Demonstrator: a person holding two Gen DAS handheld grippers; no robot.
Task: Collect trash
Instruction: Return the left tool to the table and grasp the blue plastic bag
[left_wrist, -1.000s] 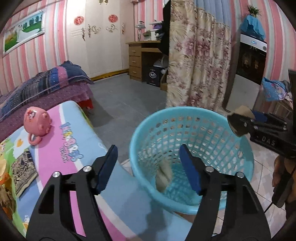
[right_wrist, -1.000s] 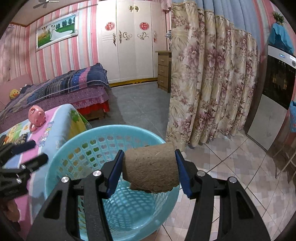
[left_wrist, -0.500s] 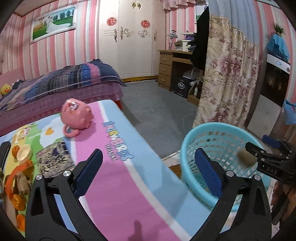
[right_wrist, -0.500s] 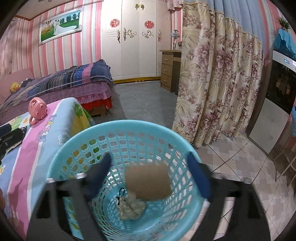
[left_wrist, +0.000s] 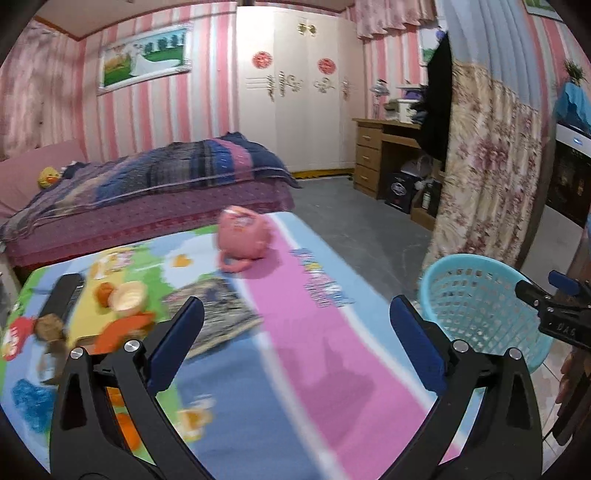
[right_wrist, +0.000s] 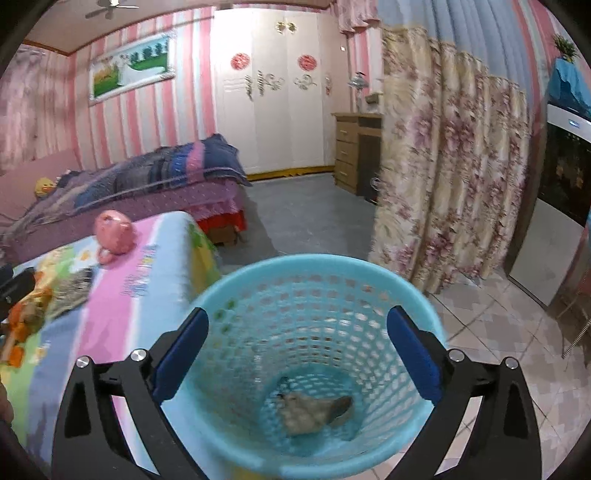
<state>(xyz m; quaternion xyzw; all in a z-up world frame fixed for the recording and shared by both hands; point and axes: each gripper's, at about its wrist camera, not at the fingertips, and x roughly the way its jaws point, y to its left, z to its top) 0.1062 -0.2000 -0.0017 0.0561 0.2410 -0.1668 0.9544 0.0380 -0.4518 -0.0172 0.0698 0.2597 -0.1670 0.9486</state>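
Observation:
My left gripper (left_wrist: 295, 310) stands wide open above the table with the colourful cloth (left_wrist: 314, 354), nothing between its blue pads. Blurred orange peels (left_wrist: 122, 328), brown lumps (left_wrist: 48, 326) and a small cup-like piece (left_wrist: 127, 295) lie at the table's left. The turquoise mesh basket (left_wrist: 480, 295) stands on the floor by the table's right edge. My right gripper (right_wrist: 298, 317) hangs over the basket (right_wrist: 258, 273), its jaws opening and empty. Brownish trash (right_wrist: 314, 410) lies on the basket's bottom.
On the cloth sit a pink pig-shaped pot (left_wrist: 242, 236), a patterned pouch (left_wrist: 218, 310) and a black remote (left_wrist: 64, 295). Beyond the table are a bed (left_wrist: 166, 184), a flowered curtain (right_wrist: 443, 166) and a tiled floor (right_wrist: 498, 314).
The right gripper opened and the brown roll it held fell into the basket. The left gripper swung left from the basket to over the table and opened wider.

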